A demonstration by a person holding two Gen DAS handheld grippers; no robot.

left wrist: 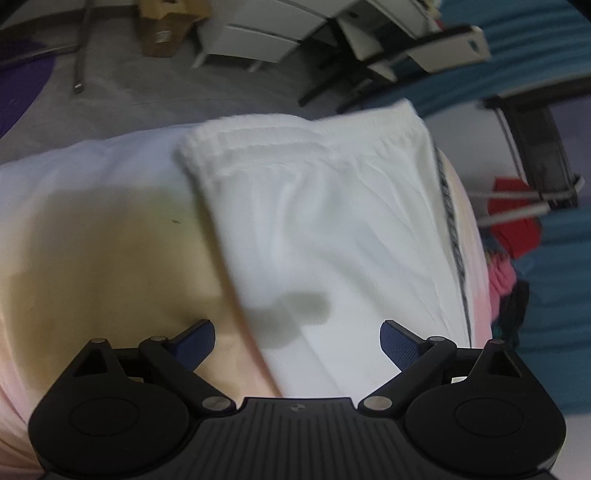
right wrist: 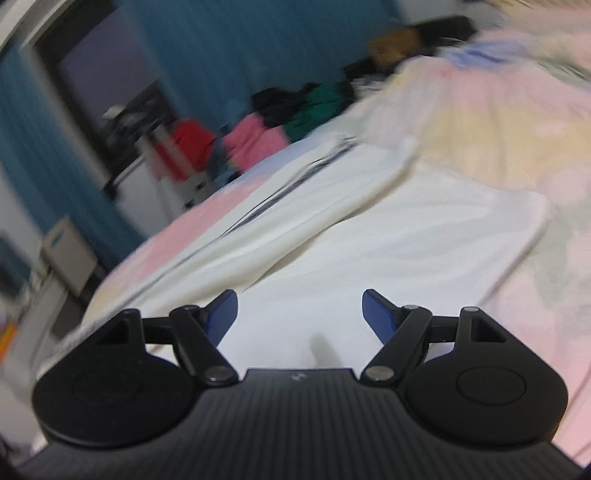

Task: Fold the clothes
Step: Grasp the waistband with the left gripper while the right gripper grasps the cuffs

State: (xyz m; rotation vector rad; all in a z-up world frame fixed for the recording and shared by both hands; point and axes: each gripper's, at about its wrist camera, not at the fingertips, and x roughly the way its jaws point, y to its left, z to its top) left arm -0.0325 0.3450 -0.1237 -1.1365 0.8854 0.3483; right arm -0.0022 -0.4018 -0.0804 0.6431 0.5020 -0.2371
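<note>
White trousers [left wrist: 325,221] with an elastic waistband and a dark side stripe lie flat on a pastel bedsheet [left wrist: 92,251]. My left gripper [left wrist: 297,332] hovers over the lower part of the garment, its blue pads wide apart and nothing between them. In the right wrist view the same white trousers [right wrist: 388,236] appear folded over, the striped leg lying on top. My right gripper [right wrist: 300,308] hangs just above the white cloth with its jaws open and empty.
A pile of coloured clothes [right wrist: 258,140], pink, red, green and black, sits at the bed's far side by a teal curtain [right wrist: 207,48]. White drawers [left wrist: 258,40] and a cardboard box [left wrist: 162,29] stand on the floor beyond the bed.
</note>
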